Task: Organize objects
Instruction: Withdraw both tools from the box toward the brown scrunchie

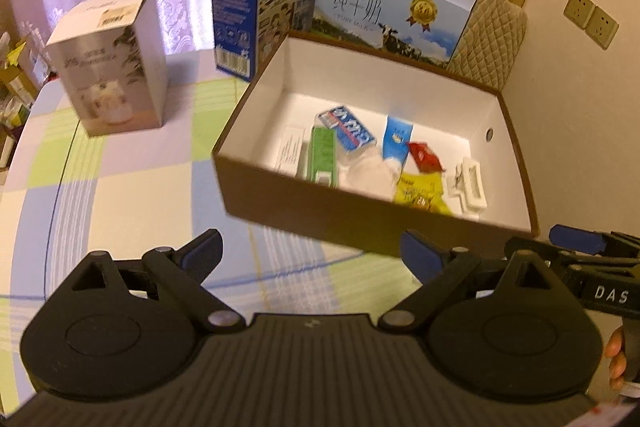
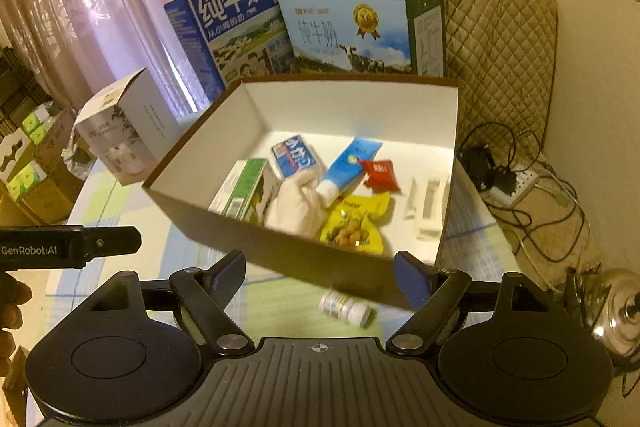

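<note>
Right wrist view: small bottle (image 2: 346, 308) lies at lower centre, outside box (image 2: 280, 251). My right gripper (image 2: 320, 275) wide open, empty; should straddle bottle squarely before closing.

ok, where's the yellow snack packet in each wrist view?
Left wrist view: yellow snack packet lies low and right of centre, against the near wall inside the open box.
Right wrist view: the packet lies at centre, just behind the box's near wall.
Shared landmark: the red sachet sits just beyond the packet in both.
</note>
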Demonstrator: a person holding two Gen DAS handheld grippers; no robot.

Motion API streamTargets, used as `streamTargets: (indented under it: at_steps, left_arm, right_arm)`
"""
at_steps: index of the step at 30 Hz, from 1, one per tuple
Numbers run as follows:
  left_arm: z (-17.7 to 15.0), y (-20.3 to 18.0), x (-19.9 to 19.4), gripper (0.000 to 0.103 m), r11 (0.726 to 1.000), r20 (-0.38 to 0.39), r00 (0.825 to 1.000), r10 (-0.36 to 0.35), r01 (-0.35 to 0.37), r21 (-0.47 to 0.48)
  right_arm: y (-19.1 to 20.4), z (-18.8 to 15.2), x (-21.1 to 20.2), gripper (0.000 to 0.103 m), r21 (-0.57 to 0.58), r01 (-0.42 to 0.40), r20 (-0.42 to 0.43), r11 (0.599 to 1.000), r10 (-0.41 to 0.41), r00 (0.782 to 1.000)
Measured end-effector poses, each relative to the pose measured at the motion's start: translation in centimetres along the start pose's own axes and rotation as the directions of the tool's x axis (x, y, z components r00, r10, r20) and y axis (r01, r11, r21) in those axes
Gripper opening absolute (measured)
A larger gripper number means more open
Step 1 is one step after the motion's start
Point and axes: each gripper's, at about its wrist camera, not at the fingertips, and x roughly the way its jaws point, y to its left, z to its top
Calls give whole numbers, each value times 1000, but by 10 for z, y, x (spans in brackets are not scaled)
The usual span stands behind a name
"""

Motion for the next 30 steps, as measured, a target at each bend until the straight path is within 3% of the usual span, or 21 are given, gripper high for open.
streamTargets:
  at_steps: [13, 30]
  left_arm:
    - [-52, 20, -18, 94, 1000, -60, 998, 9, -10, -11]
    - [-104, 29, -14, 94, 1000, -155, 988, 23, -24, -7]
  right_arm:
    - [24, -47, -10, 78, -22, 0, -65, 1000, -1, 998]
    - [30, -87, -7, 78, -20, 4, -149, 1000, -7, 989]
